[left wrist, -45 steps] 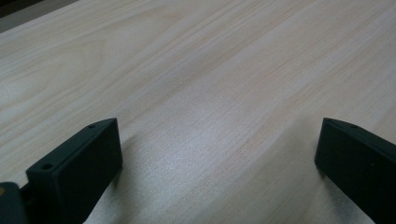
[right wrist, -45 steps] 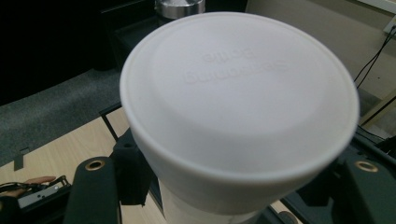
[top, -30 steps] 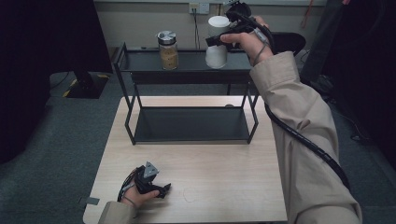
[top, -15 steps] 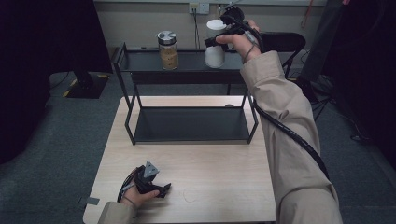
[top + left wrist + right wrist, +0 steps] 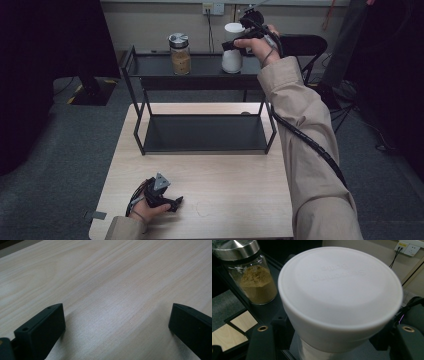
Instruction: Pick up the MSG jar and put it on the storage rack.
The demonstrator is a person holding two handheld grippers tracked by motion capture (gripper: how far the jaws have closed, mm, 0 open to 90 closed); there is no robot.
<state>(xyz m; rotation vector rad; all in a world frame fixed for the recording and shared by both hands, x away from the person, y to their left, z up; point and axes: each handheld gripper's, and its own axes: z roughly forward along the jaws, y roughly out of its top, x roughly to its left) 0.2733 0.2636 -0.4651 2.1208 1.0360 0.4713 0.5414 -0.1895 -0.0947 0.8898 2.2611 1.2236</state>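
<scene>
Dim room, grey carpet, a pale wooden bench [image 5: 240, 200] with a black two-tier metal rack [image 5: 200, 100] standing on its far half. Wall socket behind.

On the rack's top shelf: a white container [image 5: 232, 55] with a white lid, and well to its left a glass jar [image 5: 180, 54] with a metal cap, holding tan powder. Lower shelf bare.

Right tongs [image 5: 239, 44] are up at the white container on the top shelf. In the right gripper view the white container [image 5: 339, 300] sits between the two jaws, one on each side below the lid rim; jaws look close against its body, but actual contact is hidden under the lid, so whether they are clamped on it I cannot tell. The container looks to be standing on the shelf, not lifted, as far as the high view shows. The glass jar [image 5: 252, 277] stands apart, untouched.

Left tongs [image 5: 170, 202] rest on the near left of the bench, jaws spread wide apart, nothing between them; the left gripper view has bare wood [image 5: 105, 285] between the jaws.

Progress, judged: early. Reach to the white container is done, grip is at or near closing. Left to do: secure the grip, lift it off the shelf, move it wherever it goes. Left hand idle.
</scene>
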